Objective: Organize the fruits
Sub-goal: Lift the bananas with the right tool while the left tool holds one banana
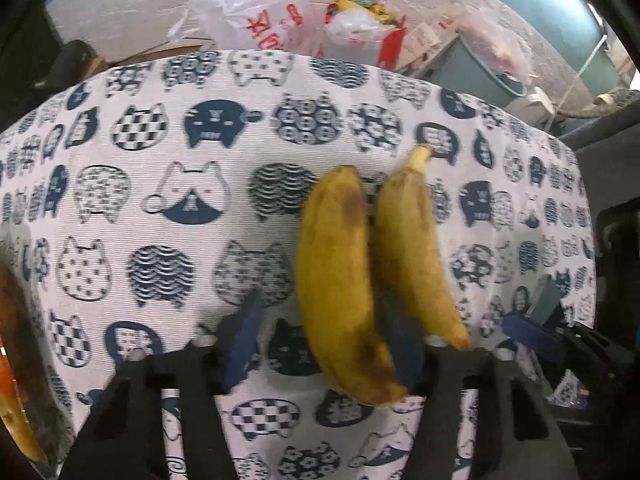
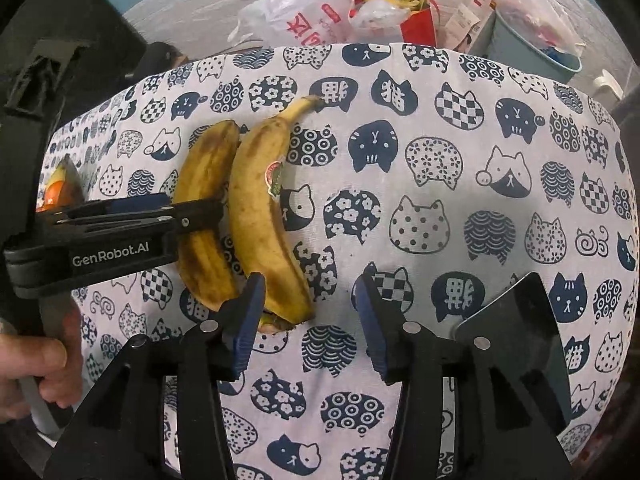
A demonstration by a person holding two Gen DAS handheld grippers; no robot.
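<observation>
Two yellow bananas lie side by side on the cat-print tablecloth (image 1: 160,168). The browner left banana (image 1: 340,276) (image 2: 206,216) sits between the fingers of my left gripper (image 1: 324,332), whose jaws stand wide and do not press it. The right banana (image 1: 412,256) (image 2: 260,216) carries a sticker. My left gripper (image 2: 196,216) also shows in the right wrist view, reaching across the left banana. My right gripper (image 2: 310,324) is open and empty, just right of the bananas' near ends.
An orange fruit (image 2: 56,194) lies at the table's left edge. Plastic bags (image 2: 304,12), a red bag (image 2: 416,20) and a blue-grey bin (image 2: 532,48) stand on the floor beyond the far table edge. A dark flat object (image 2: 516,344) lies by my right finger.
</observation>
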